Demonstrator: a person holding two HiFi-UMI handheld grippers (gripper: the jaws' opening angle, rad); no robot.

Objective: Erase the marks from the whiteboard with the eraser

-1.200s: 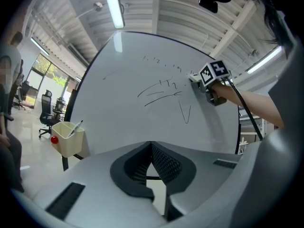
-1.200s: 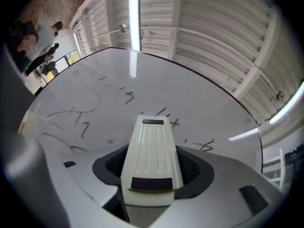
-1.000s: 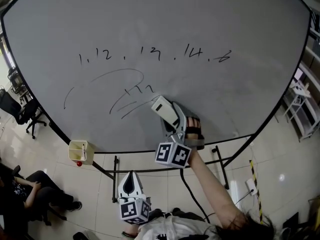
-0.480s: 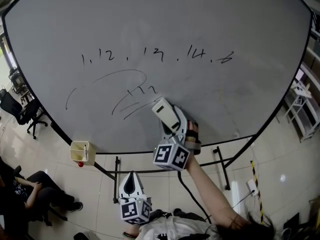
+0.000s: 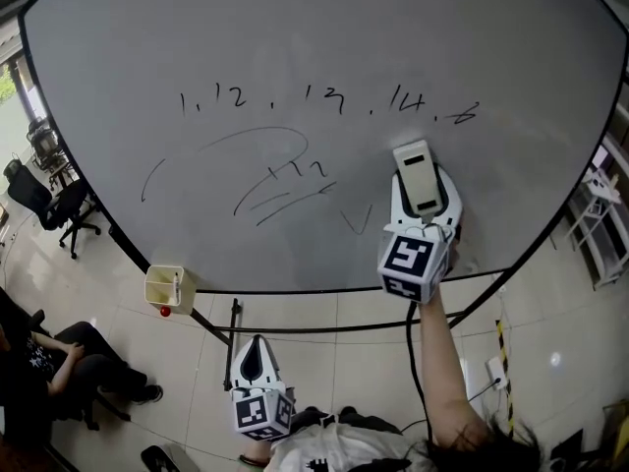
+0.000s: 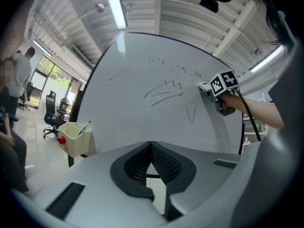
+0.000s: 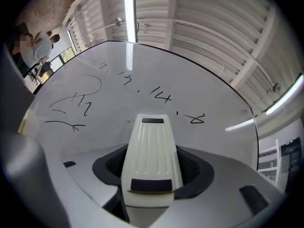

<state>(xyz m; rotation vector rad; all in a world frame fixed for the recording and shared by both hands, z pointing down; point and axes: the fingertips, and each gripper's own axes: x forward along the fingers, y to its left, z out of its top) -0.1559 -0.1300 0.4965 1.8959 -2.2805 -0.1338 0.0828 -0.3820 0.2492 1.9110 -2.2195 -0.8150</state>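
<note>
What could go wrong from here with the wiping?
1. The right claw grips the eraser near its back end, so pressing on the whiteboard might tilt it or twist it loose.
2. The eraser sits under the right end of the number row. The scribbles and the V mark lie lower and to the left, so a pass along the numbers alone would likely leave them.

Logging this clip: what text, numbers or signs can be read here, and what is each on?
"1, 12 . 13 . 14 . 8": handwritten row on the whiteboard; the last figure is unsure.
"V": lone mark lower on the board, perhaps a tick.
Scribble under the row: curves and strokes, no sure reading.
Eraser: two dark label patches, no print readable.
</note>
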